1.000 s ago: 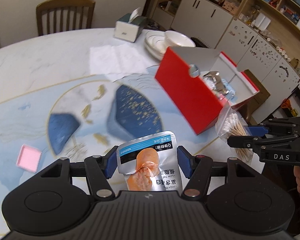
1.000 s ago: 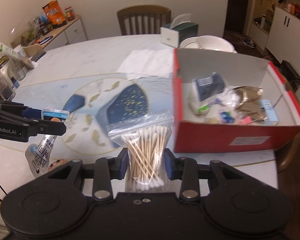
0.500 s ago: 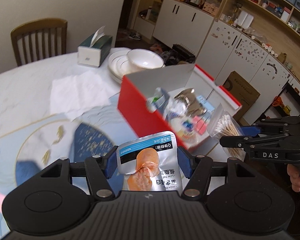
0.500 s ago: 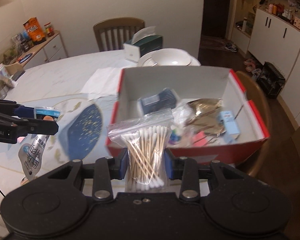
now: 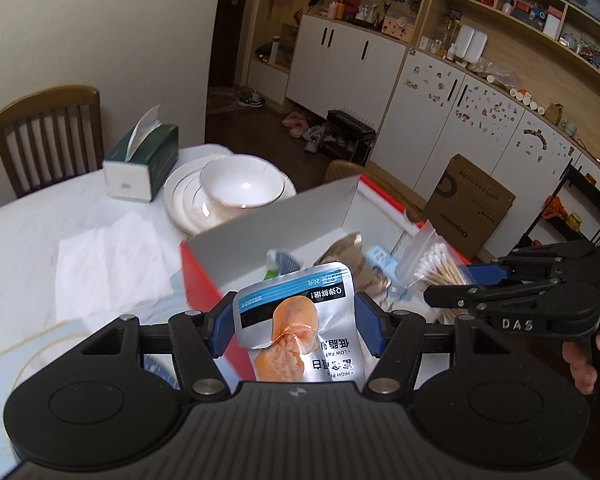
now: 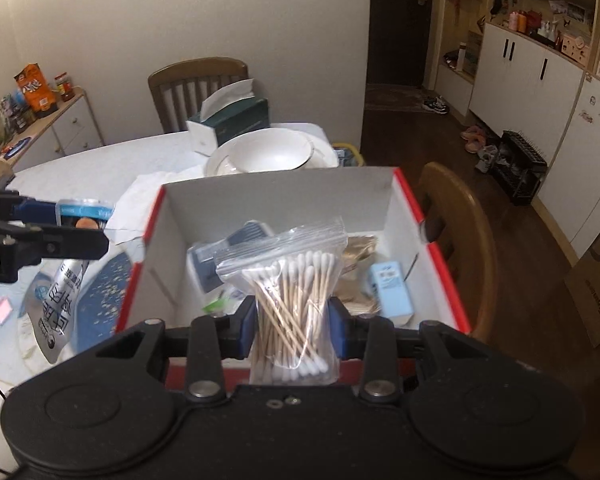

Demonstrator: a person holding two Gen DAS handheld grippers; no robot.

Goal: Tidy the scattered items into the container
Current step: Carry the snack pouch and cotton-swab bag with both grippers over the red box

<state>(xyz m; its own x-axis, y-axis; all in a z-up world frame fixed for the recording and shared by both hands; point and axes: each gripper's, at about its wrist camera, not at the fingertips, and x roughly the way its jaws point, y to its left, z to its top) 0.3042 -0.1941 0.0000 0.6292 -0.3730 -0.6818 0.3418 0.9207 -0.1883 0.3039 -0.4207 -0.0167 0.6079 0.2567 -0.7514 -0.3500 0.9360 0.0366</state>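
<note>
My left gripper (image 5: 294,322) is shut on a silver snack pouch (image 5: 300,332) with an orange picture, held at the left wall of the red cardboard box (image 5: 204,276). My right gripper (image 6: 292,320) is shut on a clear bag of cotton swabs (image 6: 292,300), held over the box's near edge (image 6: 448,280). The box holds several small items, among them a light blue packet (image 6: 392,288). The right gripper with its bag (image 5: 436,268) shows in the left wrist view, the left gripper with its pouch (image 6: 60,280) in the right wrist view.
Stacked white plates with a bowl (image 5: 240,188), a green tissue box (image 5: 140,164) and white paper napkins (image 5: 108,264) lie on the marble table beyond the box. A small pink item (image 6: 2,308) lies on the table at left. Wooden chairs (image 6: 460,240) stand by the table.
Both grippers have moved forward toward the red box, each still holding its item. The swab bag is now over the box's near edge and the pouch is at its left wall.
</note>
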